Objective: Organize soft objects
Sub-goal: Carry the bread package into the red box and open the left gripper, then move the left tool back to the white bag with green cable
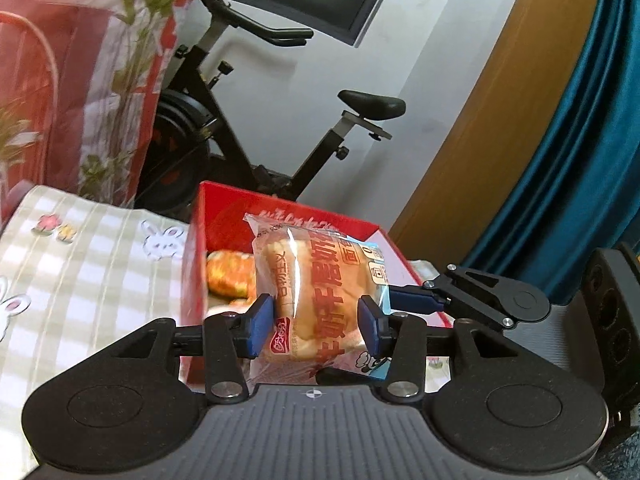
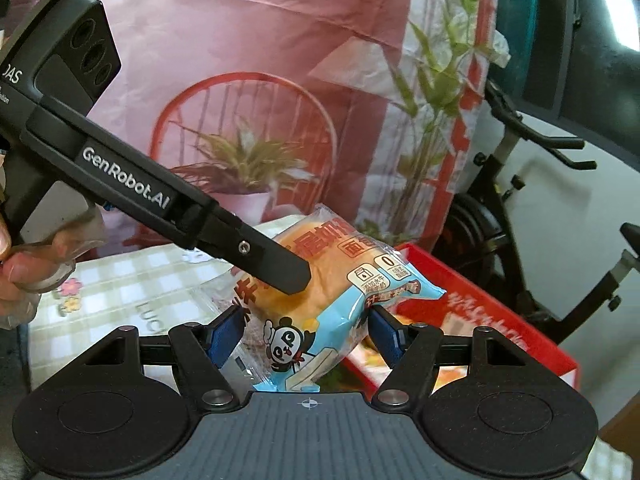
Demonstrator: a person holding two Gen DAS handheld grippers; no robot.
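Plastic-wrapped bread [image 1: 316,300] hung clamped between both the left gripper [image 1: 316,320] and right gripper [image 2: 308,332], so uneven pulling could tear its wrapper or squash it above the red box [image 1: 224,208].

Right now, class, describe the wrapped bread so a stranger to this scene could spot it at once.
Find the red box on the checked cloth. In front of it, off the cloth, hangs the wrapped bread, pinched between the blue pads of both tongs. Unlike the buns lying in the box, it has a clear wrapper with red lettering and a blue panda-printed end.
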